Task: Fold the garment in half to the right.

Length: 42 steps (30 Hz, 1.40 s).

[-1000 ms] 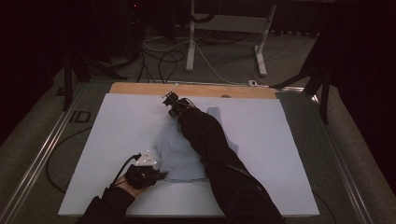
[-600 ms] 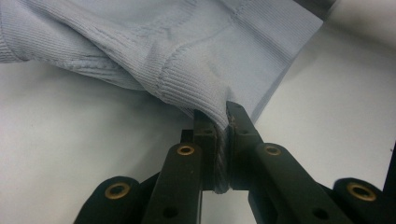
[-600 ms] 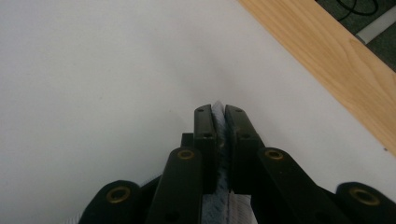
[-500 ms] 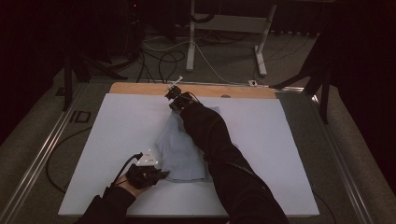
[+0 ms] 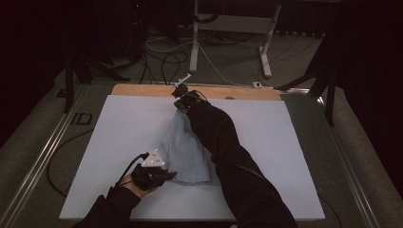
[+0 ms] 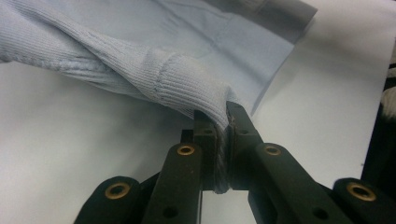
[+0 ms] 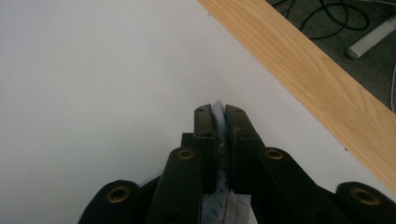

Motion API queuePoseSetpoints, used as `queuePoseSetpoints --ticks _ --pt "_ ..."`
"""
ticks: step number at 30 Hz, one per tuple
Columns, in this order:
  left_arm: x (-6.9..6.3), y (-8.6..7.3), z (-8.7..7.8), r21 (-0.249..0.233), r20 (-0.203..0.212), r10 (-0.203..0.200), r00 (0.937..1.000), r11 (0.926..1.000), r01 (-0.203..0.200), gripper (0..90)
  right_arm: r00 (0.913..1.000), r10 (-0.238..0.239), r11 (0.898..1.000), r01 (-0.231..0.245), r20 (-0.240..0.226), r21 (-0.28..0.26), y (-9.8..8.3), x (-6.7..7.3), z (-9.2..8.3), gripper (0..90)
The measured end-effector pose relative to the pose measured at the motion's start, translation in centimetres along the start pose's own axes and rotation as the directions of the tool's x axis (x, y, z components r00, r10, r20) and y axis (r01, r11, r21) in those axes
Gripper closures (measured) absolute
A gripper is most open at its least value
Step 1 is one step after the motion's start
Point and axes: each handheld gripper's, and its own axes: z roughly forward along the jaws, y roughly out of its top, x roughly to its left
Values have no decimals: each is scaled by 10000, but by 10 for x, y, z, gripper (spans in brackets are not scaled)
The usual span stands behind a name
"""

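Nearest the person, the left gripper (image 5: pixel 164 175) sits low at the near left of the white table (image 5: pixel 119 137), its jaws clenched on the ribbed cuff or hem of a light blue knit sweater (image 5: pixel 187 152); the left gripper view shows the ribbing (image 6: pixel 187 88) pinched between the pads, with the rest of the garment running off across the tabletop. The sweater lies near the middle of the table, partly under the person's dark right sleeve (image 5: pixel 223 142), and its long axis runs from the near left end up toward the far edge, narrowing as it goes. At that far end the right gripper (image 5: pixel 183 97) is clamped on the other end of the fabric, a sliver of blue knit (image 7: pixel 219 135) showing between its closed jaws, close to the bare wooden strip (image 7: pixel 303 79) along the table's far side. The step looks like stretching the garment out lengthwise between two grips. The next move probably calls for keeping both pinches firm and laying the far end down flat, without dragging the near end.
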Motion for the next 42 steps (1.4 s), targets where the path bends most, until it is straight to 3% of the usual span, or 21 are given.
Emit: queuePoseSetpoints --ticks 18,42 --pt "-15 32 3 -3 252 807 9964 9967 -808 866 9997 264 9972 -263 6 -707 -8 -16 -38 849" --pt "-39 75 25 336 710 2025 9767 9781 -2053 866 9967 815 9887 -807 11 -1260 -35 -40 -71 848"
